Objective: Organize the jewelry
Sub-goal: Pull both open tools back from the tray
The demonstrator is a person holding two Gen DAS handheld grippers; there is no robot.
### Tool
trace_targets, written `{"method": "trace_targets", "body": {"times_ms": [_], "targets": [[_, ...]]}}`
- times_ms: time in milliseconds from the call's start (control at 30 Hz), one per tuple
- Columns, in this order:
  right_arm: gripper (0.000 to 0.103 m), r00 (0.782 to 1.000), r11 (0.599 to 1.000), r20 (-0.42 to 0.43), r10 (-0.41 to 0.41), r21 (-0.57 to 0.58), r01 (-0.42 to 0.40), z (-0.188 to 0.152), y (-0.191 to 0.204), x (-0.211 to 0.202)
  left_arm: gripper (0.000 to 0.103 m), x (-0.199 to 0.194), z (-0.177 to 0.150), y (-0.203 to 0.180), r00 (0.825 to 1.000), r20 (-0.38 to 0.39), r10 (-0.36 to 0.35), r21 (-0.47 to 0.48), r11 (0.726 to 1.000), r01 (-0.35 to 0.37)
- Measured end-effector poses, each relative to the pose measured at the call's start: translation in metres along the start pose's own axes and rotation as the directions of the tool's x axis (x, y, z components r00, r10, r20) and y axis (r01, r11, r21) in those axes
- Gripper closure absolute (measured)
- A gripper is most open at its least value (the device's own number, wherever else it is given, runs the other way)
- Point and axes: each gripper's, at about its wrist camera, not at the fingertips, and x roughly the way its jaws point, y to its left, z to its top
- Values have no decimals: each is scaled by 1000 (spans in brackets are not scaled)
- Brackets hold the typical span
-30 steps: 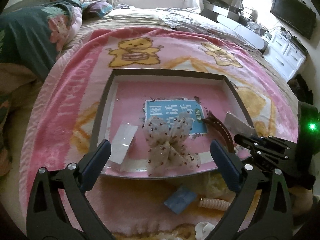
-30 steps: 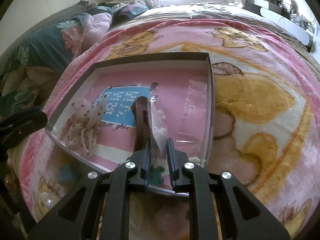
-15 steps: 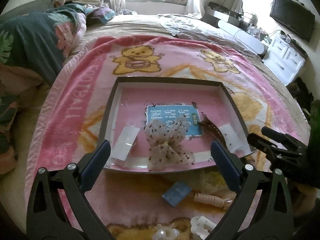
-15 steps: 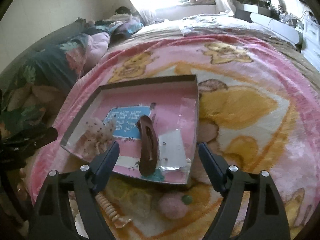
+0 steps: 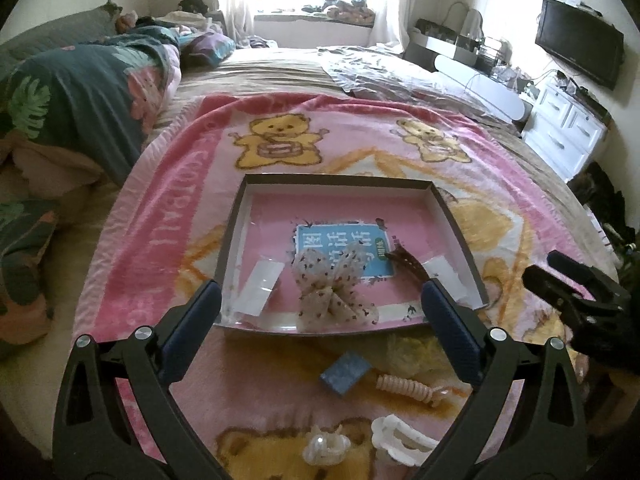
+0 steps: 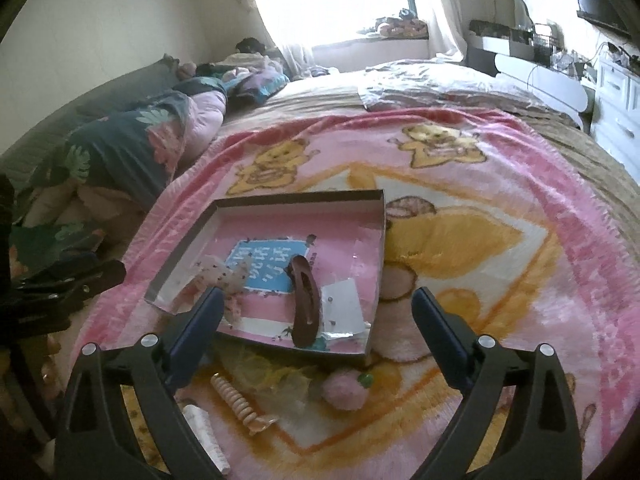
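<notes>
A shallow dark-rimmed box (image 5: 340,179) (image 6: 298,198) with a pink floor lies on the pink bear blanket. Inside lie a dotted fabric bow (image 5: 332,284) (image 6: 224,276), a brown hair clip (image 5: 410,262) (image 6: 305,300), a small clear bag of earrings (image 5: 444,276) (image 6: 342,306) and another clear bag (image 5: 262,286). My left gripper (image 5: 320,332) is open and empty, in front of the box. My right gripper (image 6: 316,328) is open and empty, above the box's near right corner; it also shows in the left wrist view (image 5: 576,292).
Loose pieces lie on the blanket in front of the box: a blue card (image 5: 345,372), a beige coil hair tie (image 5: 406,388) (image 6: 236,398), white claw clips (image 5: 400,438), a yellow scrunchie (image 6: 276,376) and a pink pompom (image 6: 344,392). Pillows (image 5: 68,100) lie on the left.
My right gripper opened, left the clear earring bag in the box beside the brown clip, and drew back. My left gripper also drew back and up.
</notes>
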Motion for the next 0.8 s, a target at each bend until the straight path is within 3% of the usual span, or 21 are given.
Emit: {"method": "trace_targets", "body": {"times_ms": [433,800], "targets": [[7,996,999,94,3,-33,0,3,13,-57,9,-41,-8,0,997,74,18,1,1000,-18],[7,992,998,119,29,-53,-23,-5,25,-84,9,-66,-19,0,993,112,29,8,1000,-30]]}}
